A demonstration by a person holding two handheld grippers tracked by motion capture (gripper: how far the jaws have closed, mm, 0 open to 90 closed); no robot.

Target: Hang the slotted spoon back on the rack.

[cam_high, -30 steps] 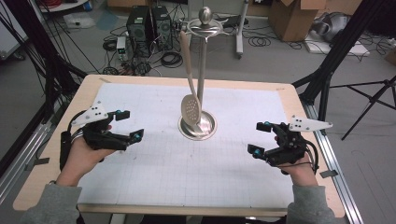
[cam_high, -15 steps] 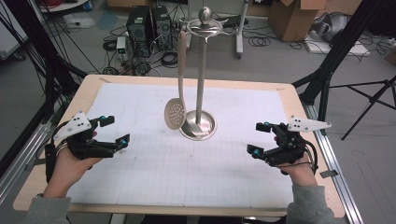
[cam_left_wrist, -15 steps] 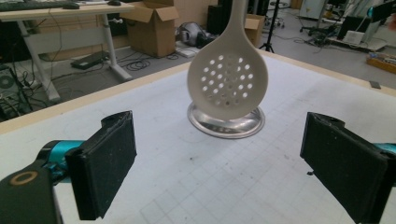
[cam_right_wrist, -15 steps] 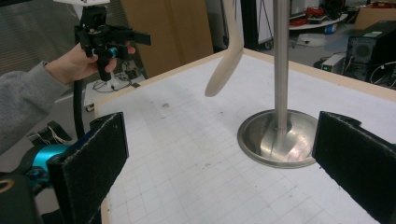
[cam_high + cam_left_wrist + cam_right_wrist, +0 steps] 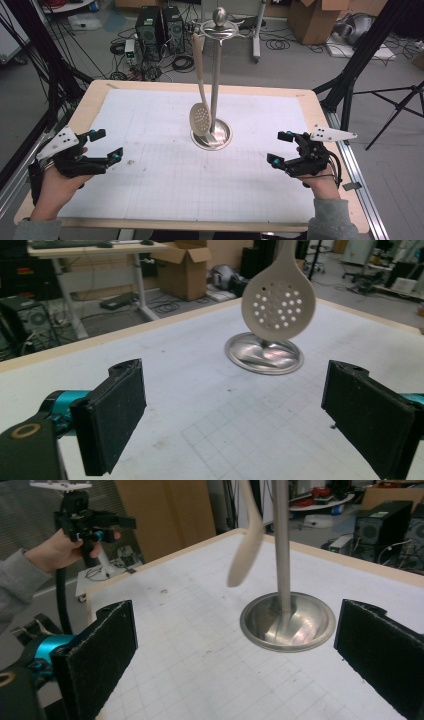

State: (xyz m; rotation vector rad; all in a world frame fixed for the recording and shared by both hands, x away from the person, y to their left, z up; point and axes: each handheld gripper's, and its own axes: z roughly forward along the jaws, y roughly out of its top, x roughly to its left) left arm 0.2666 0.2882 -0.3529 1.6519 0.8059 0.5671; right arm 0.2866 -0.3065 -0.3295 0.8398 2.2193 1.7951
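A metal utensil stand (image 5: 217,75) with a round base rises from the middle of the table. A cream slotted spoon (image 5: 199,120) hangs from its top ring, head just left of the pole and above the base. My left gripper (image 5: 107,145) is held open over the table's left side, well clear of the spoon. My right gripper (image 5: 277,147) is open at the right side, empty. In the left gripper view the spoon's head (image 5: 278,302) hangs over the base (image 5: 264,354), beyond the spread jaws. In the right gripper view the spoon (image 5: 247,535) looks blurred beside the pole (image 5: 282,540).
A white gridded mat (image 5: 165,180) covers the wooden table (image 5: 95,95). Tripod legs (image 5: 350,85) stand off the right edge. Computer cases (image 5: 160,25) and cables lie on the floor behind. The other hand and its gripper (image 5: 107,525) appear far left in the right gripper view.
My left gripper has drawn away leftward from the stand. The spoon swung out to the left and has come back toward the pole. The right gripper stayed put.
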